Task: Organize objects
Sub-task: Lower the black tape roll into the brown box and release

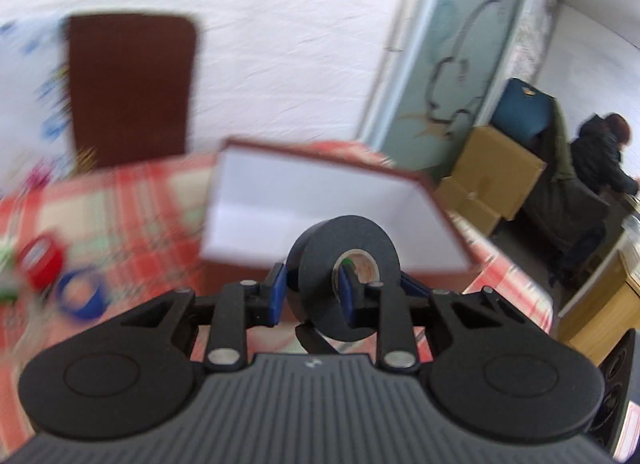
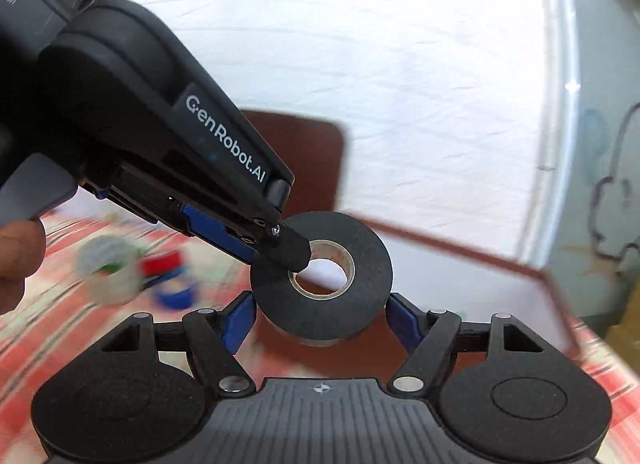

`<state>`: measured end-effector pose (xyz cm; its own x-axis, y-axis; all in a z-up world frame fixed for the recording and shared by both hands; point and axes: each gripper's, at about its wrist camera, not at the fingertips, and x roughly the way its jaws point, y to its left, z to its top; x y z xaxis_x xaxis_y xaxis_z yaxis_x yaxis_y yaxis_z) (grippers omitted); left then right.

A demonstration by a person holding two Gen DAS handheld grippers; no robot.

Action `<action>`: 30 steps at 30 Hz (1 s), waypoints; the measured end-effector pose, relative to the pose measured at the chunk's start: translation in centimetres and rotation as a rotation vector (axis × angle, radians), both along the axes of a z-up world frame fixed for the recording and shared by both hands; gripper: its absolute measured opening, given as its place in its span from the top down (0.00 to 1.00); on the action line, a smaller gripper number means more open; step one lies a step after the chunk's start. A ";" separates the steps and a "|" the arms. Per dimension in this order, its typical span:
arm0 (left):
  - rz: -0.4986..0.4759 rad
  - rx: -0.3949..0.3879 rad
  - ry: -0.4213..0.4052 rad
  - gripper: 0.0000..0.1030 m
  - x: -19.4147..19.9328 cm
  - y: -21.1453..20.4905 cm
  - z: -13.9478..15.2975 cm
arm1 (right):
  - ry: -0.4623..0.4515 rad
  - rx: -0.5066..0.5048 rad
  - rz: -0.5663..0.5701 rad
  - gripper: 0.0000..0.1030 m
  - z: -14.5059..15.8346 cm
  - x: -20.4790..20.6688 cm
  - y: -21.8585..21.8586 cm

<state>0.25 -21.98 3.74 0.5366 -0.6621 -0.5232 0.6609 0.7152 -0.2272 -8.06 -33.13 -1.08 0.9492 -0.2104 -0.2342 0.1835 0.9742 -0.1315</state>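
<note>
A black tape roll is pinched in my left gripper, one finger through its core, one outside its wall. It is held above the near edge of an open red box with a white inside. In the right wrist view the same roll hangs from the left gripper, which reaches in from the upper left. My right gripper is open, its blue fingers standing either side of the roll without gripping it. The box lies behind.
A red tape roll and a blue one lie on the red-checked tablecloth at left. A clear tape roll lies there too. A brown chair back stands behind the table. Cardboard boxes and a person are at right.
</note>
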 end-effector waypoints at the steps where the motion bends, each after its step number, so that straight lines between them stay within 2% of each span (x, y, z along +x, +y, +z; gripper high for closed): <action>1: -0.019 0.000 -0.008 0.71 0.5 -1.4 0.2 | 0.000 0.006 -0.022 0.32 0.3 0.3 -1.3; 9: -0.095 0.005 0.015 0.71 4.2 -10.6 -1.1 | 0.050 0.072 -0.133 0.32 0.1 3.3 -9.3; 16: -0.095 0.027 0.035 0.71 6.1 -13.2 -3.3 | 0.100 0.099 -0.174 0.31 -1.7 6.4 -12.2; 18: -0.085 0.063 0.025 0.71 6.2 -13.5 -3.9 | 0.091 0.107 -0.189 0.33 -1.7 6.3 -12.0; 21: -0.103 0.061 -0.009 0.71 5.2 -12.7 -3.6 | 0.036 0.093 -0.205 0.31 -1.8 5.3 -11.2; 24: -0.104 0.031 -0.063 0.71 3.9 -11.2 -2.6 | -0.024 0.062 -0.207 0.31 -1.8 3.2 -9.2; 30: -0.091 0.004 -0.099 0.71 0.7 -8.3 -1.4 | -0.113 0.029 -0.220 0.25 -2.3 -1.1 -4.3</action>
